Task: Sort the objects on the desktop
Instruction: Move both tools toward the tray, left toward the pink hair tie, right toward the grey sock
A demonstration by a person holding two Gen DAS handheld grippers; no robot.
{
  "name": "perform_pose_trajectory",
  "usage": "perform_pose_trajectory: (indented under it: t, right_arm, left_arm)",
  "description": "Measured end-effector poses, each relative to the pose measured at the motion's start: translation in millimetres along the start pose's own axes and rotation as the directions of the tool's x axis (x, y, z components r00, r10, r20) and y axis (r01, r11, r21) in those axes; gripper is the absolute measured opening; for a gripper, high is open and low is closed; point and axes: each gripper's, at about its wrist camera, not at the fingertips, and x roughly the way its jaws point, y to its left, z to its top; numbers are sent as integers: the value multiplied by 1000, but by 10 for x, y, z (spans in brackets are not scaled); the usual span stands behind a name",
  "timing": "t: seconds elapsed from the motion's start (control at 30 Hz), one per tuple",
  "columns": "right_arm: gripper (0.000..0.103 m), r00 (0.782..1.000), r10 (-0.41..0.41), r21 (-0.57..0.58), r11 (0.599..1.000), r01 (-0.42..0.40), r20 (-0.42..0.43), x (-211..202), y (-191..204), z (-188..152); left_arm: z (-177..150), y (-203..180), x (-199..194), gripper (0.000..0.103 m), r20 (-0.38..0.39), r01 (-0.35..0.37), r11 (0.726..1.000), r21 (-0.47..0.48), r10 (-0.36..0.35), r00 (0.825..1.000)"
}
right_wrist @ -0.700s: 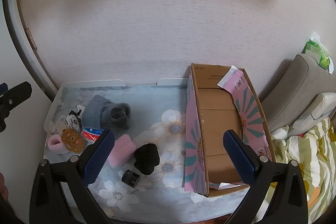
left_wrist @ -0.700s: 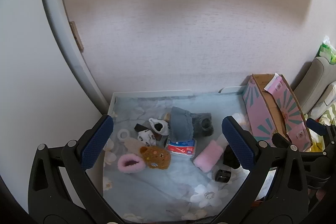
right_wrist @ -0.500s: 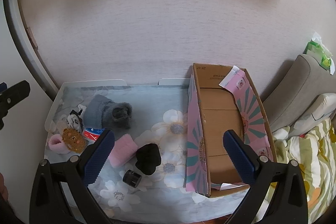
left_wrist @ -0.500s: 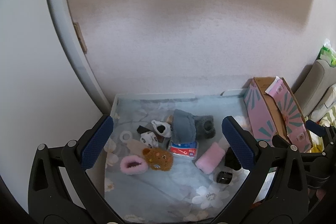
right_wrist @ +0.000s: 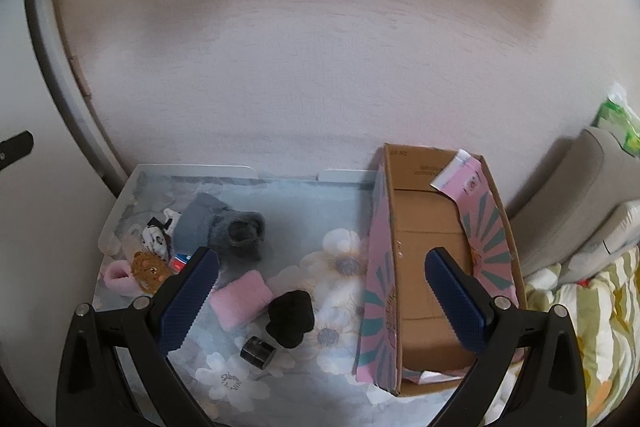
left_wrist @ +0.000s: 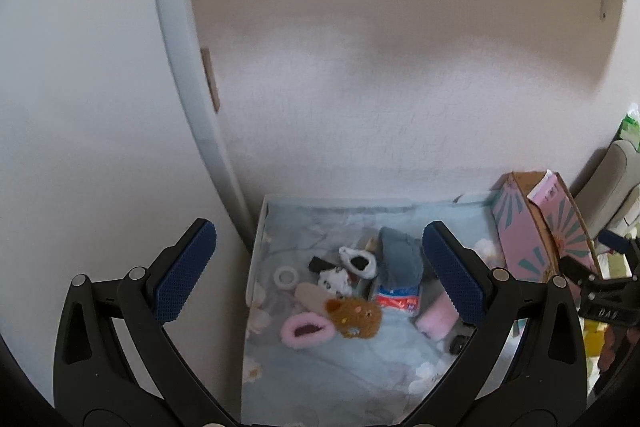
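Both hand-held grippers, left and right, hover agape and empty above the desk; the pink roll beside the cardboard box looks soft and light; pinch it mid-body.

The right claw is held wide open above the bench, nothing being gripped. Between its fingers a pink folded cloth, a black bundle and a small dark cylinder are seen on the flowered cover. Beyond the left finger a grey sock and a brown plush slipper are found. Behind the right finger an open cardboard box is seen, its near end lying past the fingertip.
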Motion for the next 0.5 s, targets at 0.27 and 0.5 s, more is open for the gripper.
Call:
perform_pose_trajectory:
  t: [0.27, 0.5]
  right_arm:
    - [103, 984, 178, -92, 979, -180, -30, 190, 202, 147]
    - [103, 940, 319, -245, 908, -339, -120, 589, 454, 291]
  left_arm:
    - [-497, 96, 267, 103, -87, 34, 997, 63, -28, 996]
    - [-1127, 207, 799, 100, -186, 102, 988, 112, -80, 979]
